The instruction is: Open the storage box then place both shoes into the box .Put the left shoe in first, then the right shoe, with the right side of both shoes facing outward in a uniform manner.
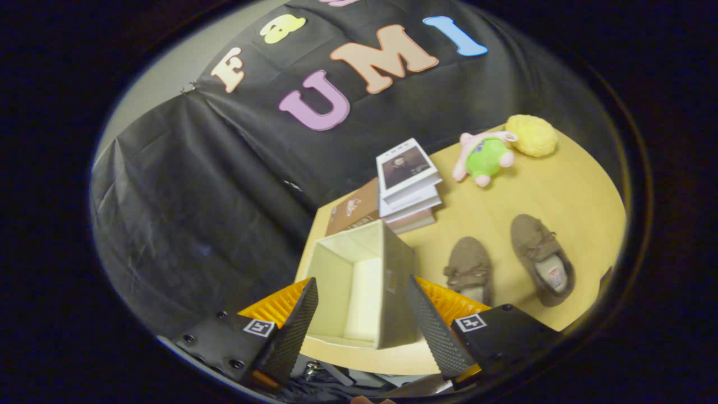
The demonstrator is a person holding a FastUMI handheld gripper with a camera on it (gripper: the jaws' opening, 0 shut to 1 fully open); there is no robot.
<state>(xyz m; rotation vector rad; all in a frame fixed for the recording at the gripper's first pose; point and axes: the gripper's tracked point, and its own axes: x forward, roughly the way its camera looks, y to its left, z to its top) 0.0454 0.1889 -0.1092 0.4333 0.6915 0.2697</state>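
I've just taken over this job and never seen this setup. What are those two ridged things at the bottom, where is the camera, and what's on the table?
The camera rides on a hand-held gripper that a person carries, looking forward along its two fingers. They stand open and hold nothing. Between them, a little ahead, is the open storage box on a wooden table. Beside it lie two brown shoes. Beyond the box is a stack of books, and farther off a plush toy and a yellow ball.
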